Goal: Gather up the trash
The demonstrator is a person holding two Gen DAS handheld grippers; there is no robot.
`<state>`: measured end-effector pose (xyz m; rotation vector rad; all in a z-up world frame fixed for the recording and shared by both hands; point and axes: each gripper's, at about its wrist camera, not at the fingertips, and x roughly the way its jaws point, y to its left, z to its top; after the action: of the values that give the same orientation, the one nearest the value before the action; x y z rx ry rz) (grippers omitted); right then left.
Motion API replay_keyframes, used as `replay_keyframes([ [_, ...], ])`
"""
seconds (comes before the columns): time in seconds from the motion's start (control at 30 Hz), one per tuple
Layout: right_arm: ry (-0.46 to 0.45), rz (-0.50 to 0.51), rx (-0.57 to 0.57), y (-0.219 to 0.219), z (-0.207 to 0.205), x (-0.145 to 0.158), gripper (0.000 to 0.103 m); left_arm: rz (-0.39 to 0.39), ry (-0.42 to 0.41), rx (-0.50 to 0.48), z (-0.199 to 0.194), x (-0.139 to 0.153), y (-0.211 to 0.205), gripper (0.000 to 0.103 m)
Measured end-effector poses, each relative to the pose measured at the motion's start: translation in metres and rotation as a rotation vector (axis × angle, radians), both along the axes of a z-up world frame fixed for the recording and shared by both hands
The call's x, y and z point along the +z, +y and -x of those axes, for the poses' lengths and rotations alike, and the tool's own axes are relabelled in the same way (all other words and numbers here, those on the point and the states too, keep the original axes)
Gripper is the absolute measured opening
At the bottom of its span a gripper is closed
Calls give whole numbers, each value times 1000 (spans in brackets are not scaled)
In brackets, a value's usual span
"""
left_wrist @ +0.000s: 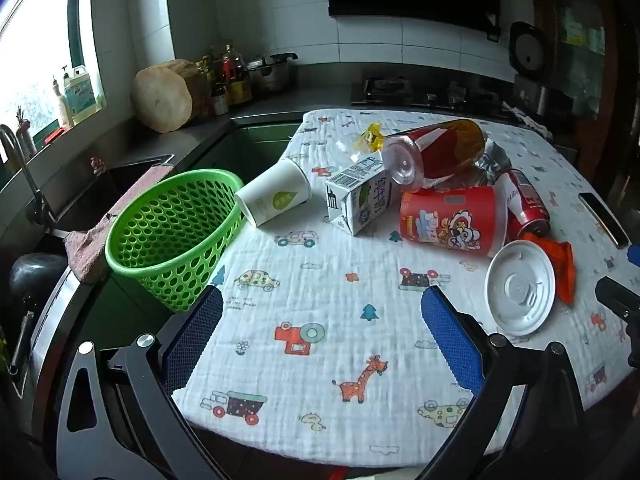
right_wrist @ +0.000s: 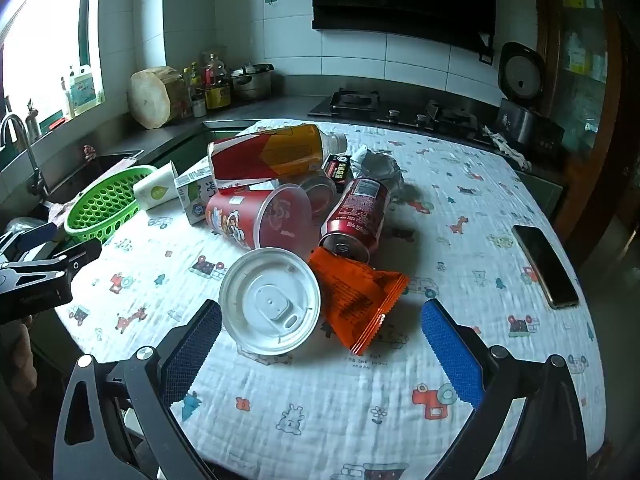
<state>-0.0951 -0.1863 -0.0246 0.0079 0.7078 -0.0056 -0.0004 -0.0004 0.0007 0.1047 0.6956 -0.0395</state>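
Currently both grippers hover spread wide over the printed cloth (left_wrist: 320,280), nothing between the pads. Left gripper (left_wrist: 322,326): green basket (left_wrist: 172,232) sits just beyond its left finger, tipped on the table edge, its lower wall cut off by that finger. Ahead, past the fingertips, the trash pile: paper cup (left_wrist: 276,198) on its side touching the basket rim, milk carton (left_wrist: 358,196), red snack cup (left_wrist: 450,220), bottle (left_wrist: 436,154) lying across the top. White lid (left_wrist: 520,286) lies just beyond the right finger, half covering an orange wrapper (left_wrist: 560,268). Right gripper (right_wrist: 322,326): lid (right_wrist: 270,300) and wrapper (right_wrist: 356,300) sit between its fingers, just ahead of the tips, apart from the pads. Red can (right_wrist: 356,216) is behind them, its mouth partly hidden by the wrapper. A small dark packet (right_wrist: 338,168) and crumpled foil (right_wrist: 380,166) are mostly buried; label unreadable. Phone (right_wrist: 544,264) lies beyond the right finger.
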Motion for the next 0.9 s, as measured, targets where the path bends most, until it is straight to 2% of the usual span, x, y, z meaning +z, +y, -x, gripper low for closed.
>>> replay_keyframes([
  [0.9, -8, -5, 7, 4, -3, 2, 97, 21, -6, 25, -1, 4, 6, 98],
])
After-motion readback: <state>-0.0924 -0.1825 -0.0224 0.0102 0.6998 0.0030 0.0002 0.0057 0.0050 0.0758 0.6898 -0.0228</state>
